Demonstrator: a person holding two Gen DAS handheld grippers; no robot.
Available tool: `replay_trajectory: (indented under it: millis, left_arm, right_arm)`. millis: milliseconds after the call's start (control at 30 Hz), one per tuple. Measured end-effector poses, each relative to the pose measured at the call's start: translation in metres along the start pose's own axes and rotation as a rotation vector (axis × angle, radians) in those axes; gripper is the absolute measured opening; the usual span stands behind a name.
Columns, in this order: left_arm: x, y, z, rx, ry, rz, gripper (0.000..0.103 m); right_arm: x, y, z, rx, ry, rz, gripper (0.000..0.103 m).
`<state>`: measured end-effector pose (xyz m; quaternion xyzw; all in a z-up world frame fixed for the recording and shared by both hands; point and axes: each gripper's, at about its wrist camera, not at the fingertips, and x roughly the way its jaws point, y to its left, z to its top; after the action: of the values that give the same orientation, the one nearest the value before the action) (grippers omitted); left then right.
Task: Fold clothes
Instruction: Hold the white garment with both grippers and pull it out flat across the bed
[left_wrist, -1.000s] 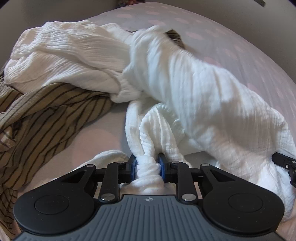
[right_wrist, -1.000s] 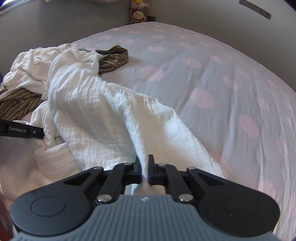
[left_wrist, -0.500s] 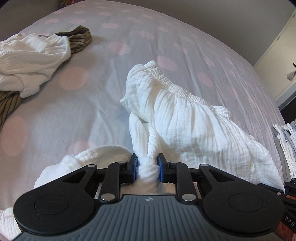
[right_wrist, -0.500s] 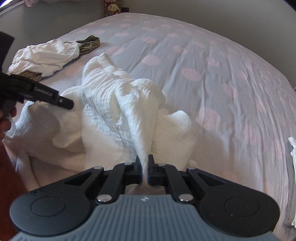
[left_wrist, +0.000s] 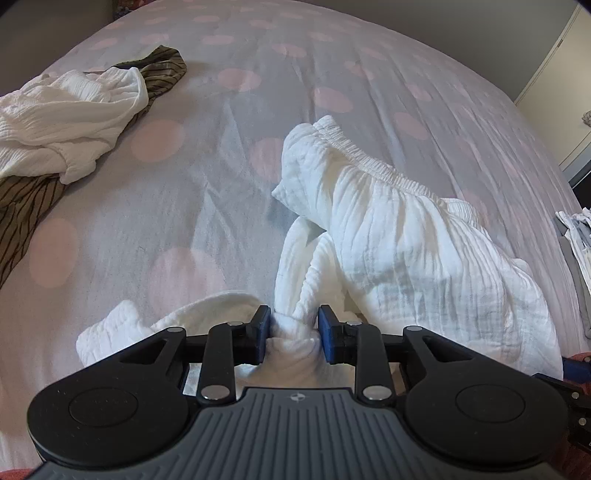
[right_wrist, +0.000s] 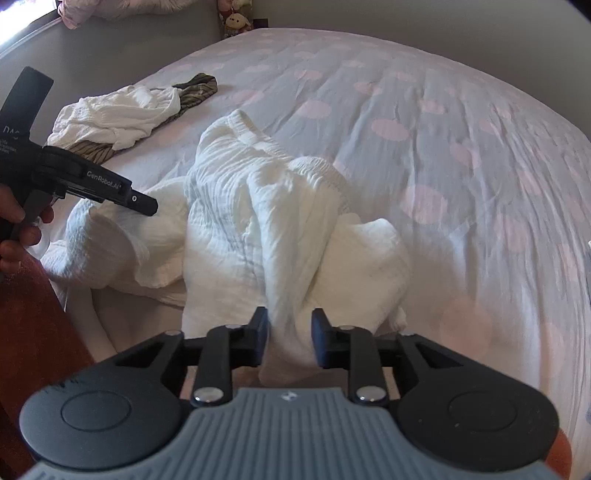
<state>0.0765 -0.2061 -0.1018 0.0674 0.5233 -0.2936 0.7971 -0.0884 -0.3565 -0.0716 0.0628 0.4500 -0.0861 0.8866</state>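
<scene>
A bed (left_wrist: 229, 192) fills both views, covered by a pale lavender sheet dotted with soft pink circles and creased in long shallow wrinkles. Grey walls close the room behind it; a cream wall panel (left_wrist: 554, 66) stands past the bed's right edge in the left wrist view, and a small plush toy (right_wrist: 236, 22) sits by the far corner in the right wrist view, with a strip of reddish-brown floor (right_wrist: 40, 314) along the near left edge.

The white crinkled garment (left_wrist: 406, 251) lies bunched near the bed's near edge, its elastic waistband running toward the middle. A second white garment (left_wrist: 62, 125) lies heaped by the far left edge on top of a brown striped cloth (left_wrist: 22, 199). A small stack of folded laundry (left_wrist: 576, 236) shows at the right edge.

The left gripper (left_wrist: 293, 334) has a twisted bunch of the white crinkled garment between its blue pads; its jaws are opening, and the cloth touches both pads. The right gripper (right_wrist: 288, 336) is opening too, at a middling gap, with a fold of the same garment hanging loosely between its jaws. A hand (right_wrist: 18, 221) holds the left gripper's handle.
</scene>
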Motion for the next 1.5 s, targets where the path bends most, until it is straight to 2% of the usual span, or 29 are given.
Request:
replay_trajectory:
  millis: [33,100,167,300,433,667,733,800,900,967,1033,1100,1167,1233,1333,1500]
  left_arm:
    - [-0.002,0.0,0.0,0.002,-0.002,0.006,0.032]
    - [-0.008,0.0,0.001,0.009,-0.008,0.023,0.047]
    - [-0.011,0.0,0.002,0.011,-0.008,0.038,0.049]
    - [-0.011,0.003,0.001,0.01,0.009,0.06,0.056]
    - [-0.002,0.008,-0.003,-0.008,0.038,0.072,0.056]
    - [0.015,0.011,-0.004,-0.035,0.081,0.051,0.056]
    - [0.02,0.013,-0.004,-0.047,0.094,0.044,0.056]
    - [0.024,0.015,-0.004,-0.051,0.104,0.036,0.056]
    - [0.03,0.017,-0.005,-0.054,0.12,0.024,0.054]
    - [0.033,0.019,-0.005,-0.059,0.125,0.015,0.049]
    - [0.035,0.02,-0.006,-0.064,0.127,0.007,0.045]
    - [0.036,0.02,-0.006,-0.065,0.126,0.0,0.038]
    - [0.036,0.019,-0.006,-0.065,0.121,-0.004,0.033]
    - [0.035,0.019,-0.007,-0.07,0.11,-0.007,0.029]
    - [0.027,0.021,-0.007,-0.089,0.077,-0.006,0.025]
    - [0.012,0.026,-0.003,-0.129,0.02,0.011,0.024]
  right_arm:
    - [-0.004,-0.003,0.002,0.002,-0.012,0.003,0.038]
    - [-0.01,-0.01,0.006,0.002,-0.036,0.01,0.042]
    - [-0.015,-0.016,0.012,-0.003,-0.062,0.019,0.046]
    - [-0.011,-0.026,0.029,-0.018,-0.1,0.025,0.047]
    - [0.008,-0.033,0.052,-0.027,-0.114,0.036,0.053]
    - [0.071,-0.042,0.098,-0.116,-0.064,0.093,0.061]
    - [0.088,-0.045,0.111,-0.139,-0.051,0.129,0.063]
    - [0.104,-0.047,0.123,-0.158,-0.024,0.181,0.073]
    - [0.128,-0.044,0.136,-0.189,0.027,0.241,0.074]
    - [0.143,-0.045,0.14,-0.165,0.068,0.284,0.074]
    - [0.152,-0.048,0.14,-0.111,0.105,0.336,0.07]
    - [0.156,-0.051,0.136,-0.071,0.127,0.377,0.049]
    - [0.154,-0.051,0.131,-0.061,0.13,0.392,0.034]
    - [0.145,-0.05,0.128,-0.061,0.111,0.389,0.026]
    - [0.124,-0.053,0.127,-0.071,0.058,0.324,0.019]
    - [0.079,-0.091,0.123,-0.032,-0.028,0.115,0.016]
